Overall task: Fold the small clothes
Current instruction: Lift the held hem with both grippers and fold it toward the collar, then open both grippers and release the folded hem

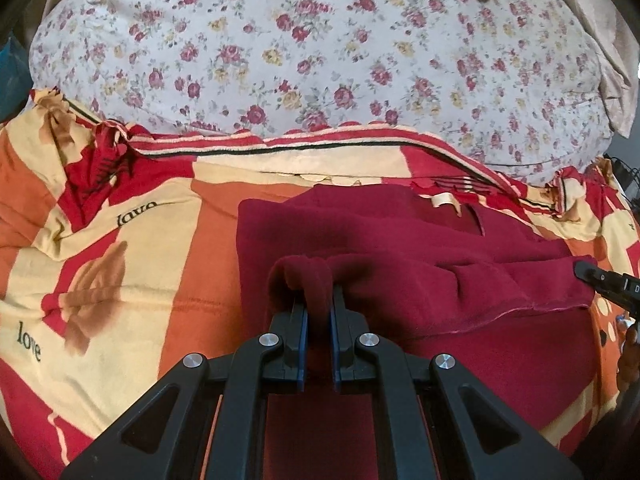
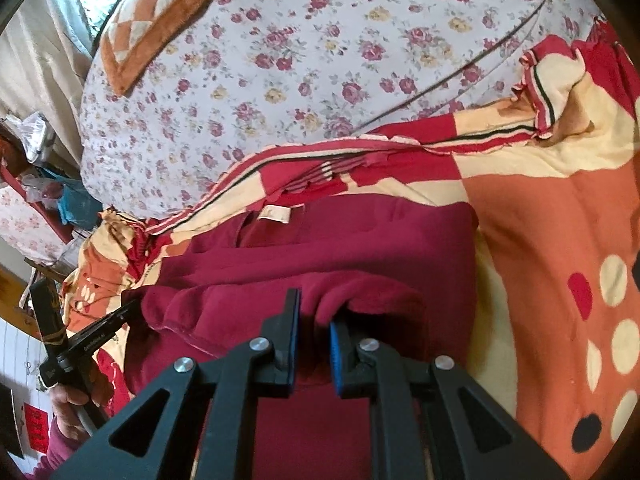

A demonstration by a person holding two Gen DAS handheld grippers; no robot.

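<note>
Nearest the left wrist camera, the left gripper [image 1: 318,300] is clamped tight on a bunched fold of the maroon garment [image 1: 420,248], so that one end of the fabric's near edge can be carried. In the right wrist view, the right gripper [image 2: 316,312] is likewise pinched on the same edge at its other end, with cloth humped between its blue pads [image 2: 338,344]. The edge is held at two points, probably so that it can be laid over evenly. Beyond the grippers, the rest of the garment lies flat on the patterned blanket [image 1: 120,280], its white label [image 2: 276,213] near the far edge. Farther off, a floral quilt [image 1: 320,52] is heaped behind.
</note>
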